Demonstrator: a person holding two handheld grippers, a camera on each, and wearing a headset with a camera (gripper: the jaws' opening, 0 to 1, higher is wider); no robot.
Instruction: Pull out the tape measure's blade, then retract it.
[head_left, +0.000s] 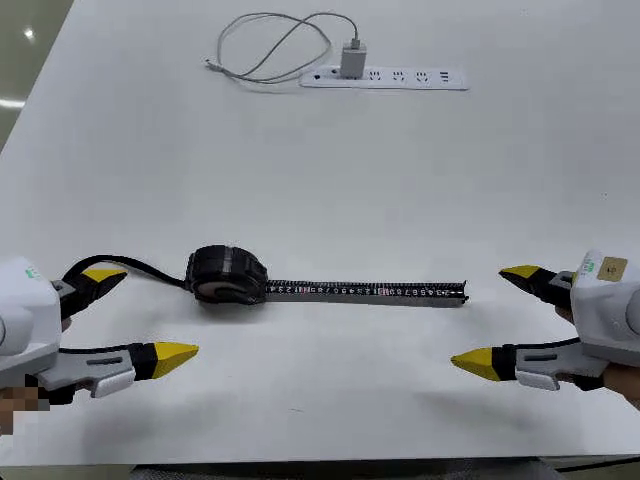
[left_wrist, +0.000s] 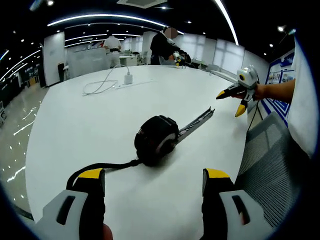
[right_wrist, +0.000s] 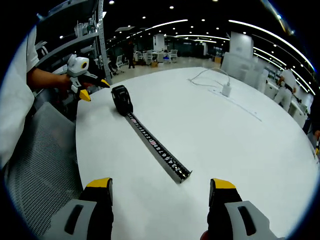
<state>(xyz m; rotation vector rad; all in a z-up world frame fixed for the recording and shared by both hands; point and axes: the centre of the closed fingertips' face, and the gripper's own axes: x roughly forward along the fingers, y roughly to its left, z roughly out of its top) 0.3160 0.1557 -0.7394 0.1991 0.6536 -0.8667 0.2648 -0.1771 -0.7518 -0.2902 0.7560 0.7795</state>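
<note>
A white table (head_left: 320, 170) seen from above. Near the middle lies a black tape measure (head_left: 228, 275), its blade (head_left: 365, 291) drawn out to the right and lying flat on the table, ending in a small hook (head_left: 463, 293). A black strap (head_left: 140, 267) trails left from the case.

The left gripper (head_left: 155, 312) hovers at the near left, fingers spread wide and holding nothing; the strap runs up to its far finger. The right gripper (head_left: 479, 316) hovers at the near right, just beyond the hook, fingers also spread wide and empty. Neither touches the tape measure. At the far edge sit a white power strip (head_left: 400, 77) and a coiled white cable (head_left: 270, 50), well apart from the work.

The pulling-out looks done and the retracting is yet to come. Risks from here, as a judgement:
- Nothing holds the case, so a push on the blade could slide the whole tape measure left instead of feeding the blade in.
- If the blade springs back unguided, the hook could snap hard into the case and jolt it.
- The blade lies thin and flat, so fingertips may slip off it.
- The strap could catch on the left gripper and drag the case.
</note>
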